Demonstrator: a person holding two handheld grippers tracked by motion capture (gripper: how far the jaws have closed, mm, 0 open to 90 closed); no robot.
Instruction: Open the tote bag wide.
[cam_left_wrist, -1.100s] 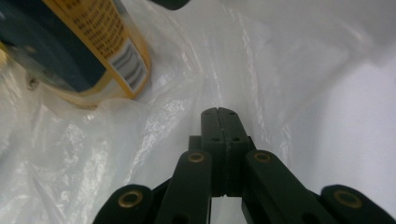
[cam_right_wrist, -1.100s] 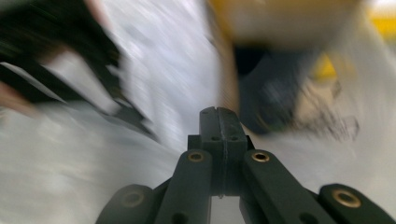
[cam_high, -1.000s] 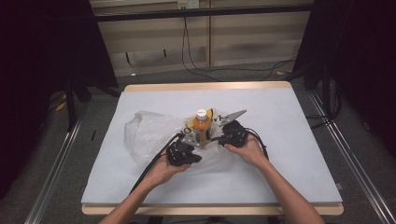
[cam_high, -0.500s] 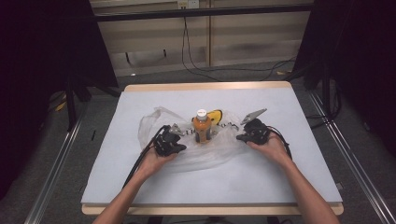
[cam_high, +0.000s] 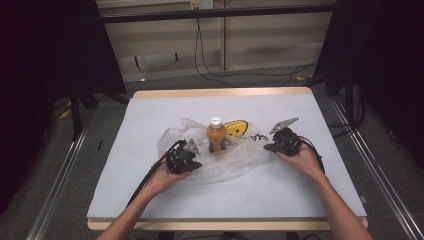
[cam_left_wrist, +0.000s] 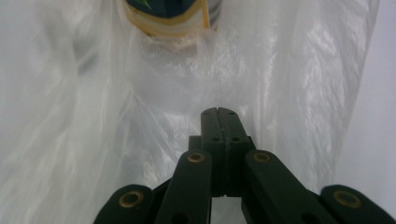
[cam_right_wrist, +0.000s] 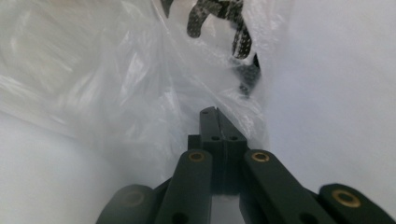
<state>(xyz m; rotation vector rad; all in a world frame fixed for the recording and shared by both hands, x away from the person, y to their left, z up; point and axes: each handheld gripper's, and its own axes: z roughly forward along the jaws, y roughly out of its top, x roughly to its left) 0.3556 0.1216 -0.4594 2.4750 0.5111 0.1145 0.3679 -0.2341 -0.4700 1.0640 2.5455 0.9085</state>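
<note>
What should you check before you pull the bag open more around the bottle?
1. Left gripper shut on the plastic bag: ok, jaws pressed together with film around them.
2. Right gripper shut on the bag's other edge: ok.
3. Bottle standing upright: ok, white cap on top.
4. Bottle between the two grippers: ok.
5. Yellow thing behind the bottle in or out of the bag: cannot tell.
6. Bag free of tears: cannot tell.
</note>
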